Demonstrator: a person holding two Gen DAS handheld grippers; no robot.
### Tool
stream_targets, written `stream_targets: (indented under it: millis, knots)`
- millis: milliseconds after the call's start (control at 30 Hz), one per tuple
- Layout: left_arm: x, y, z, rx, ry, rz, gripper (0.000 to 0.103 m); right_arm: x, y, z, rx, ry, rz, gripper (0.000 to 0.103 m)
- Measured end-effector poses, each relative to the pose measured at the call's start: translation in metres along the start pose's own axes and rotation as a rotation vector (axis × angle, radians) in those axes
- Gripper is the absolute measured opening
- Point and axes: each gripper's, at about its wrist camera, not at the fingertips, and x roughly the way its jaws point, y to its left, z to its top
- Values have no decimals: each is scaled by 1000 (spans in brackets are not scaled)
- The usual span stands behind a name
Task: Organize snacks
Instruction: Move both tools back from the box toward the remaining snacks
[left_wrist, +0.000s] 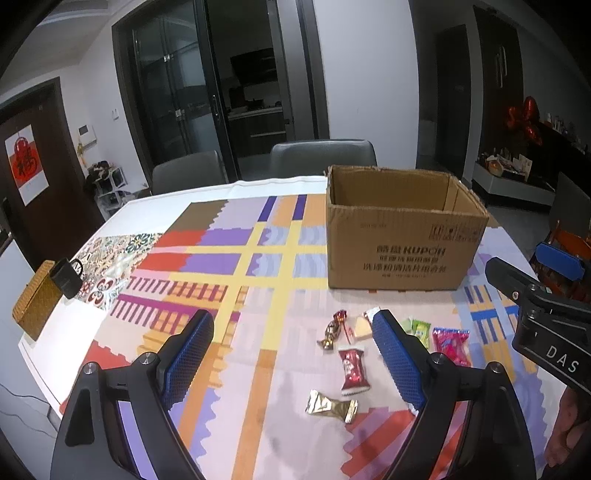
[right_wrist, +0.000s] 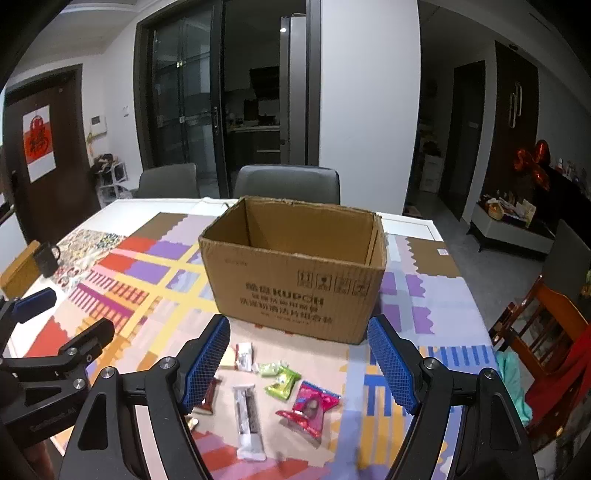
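Note:
An open brown cardboard box (left_wrist: 402, 251) (right_wrist: 295, 288) stands on the patterned tablecloth, and what shows of its inside is bare. In front of it lie several wrapped snacks. The left wrist view shows a red packet (left_wrist: 354, 371), a gold wrapper (left_wrist: 330, 406), a twisted red-gold candy (left_wrist: 332, 330), a green packet (left_wrist: 421, 330) and a pink packet (left_wrist: 452, 345). My left gripper (left_wrist: 294, 318) hovers open above them, holding nothing. My right gripper (right_wrist: 299, 322) is open too, over the pink packet (right_wrist: 310, 406), the green packet (right_wrist: 282, 382) and a long clear-wrapped bar (right_wrist: 248, 417).
A black mug (left_wrist: 66, 277) and a woven box (left_wrist: 35, 302) sit at the table's left edge. Two grey chairs (left_wrist: 321, 157) stand behind the table, a wooden chair (right_wrist: 543, 325) at its right. The two grippers are side by side, close together.

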Motion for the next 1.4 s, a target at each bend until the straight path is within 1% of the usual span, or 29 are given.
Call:
stream_targets:
  millis: [233,400,833,967,1200,1300,1400]
  knots:
    - [5,-2,-26,22,12,-17,88,5,8,-18,-24,22,8,78]
    - [13,0,-42,13,29,-28,88,11,12,-32,-23,49,26,78]
    - [30,-7,-72,40,58,-66,88,29,23,-64,-67,107,50,78]
    - [35,-11,-80,69,64,-79,88,35,25,-71,-77,122,56,78]
    - [51,-10,-91,69,99,-109,88,49,32,-82,-93,157,78,78]
    - [56,-12,-96,85,110,-139,88,55,34,-85,-98,173,86,78]
    - [64,-14,-102,95,126,-154,88,60,37,-89,-106,186,92,78]
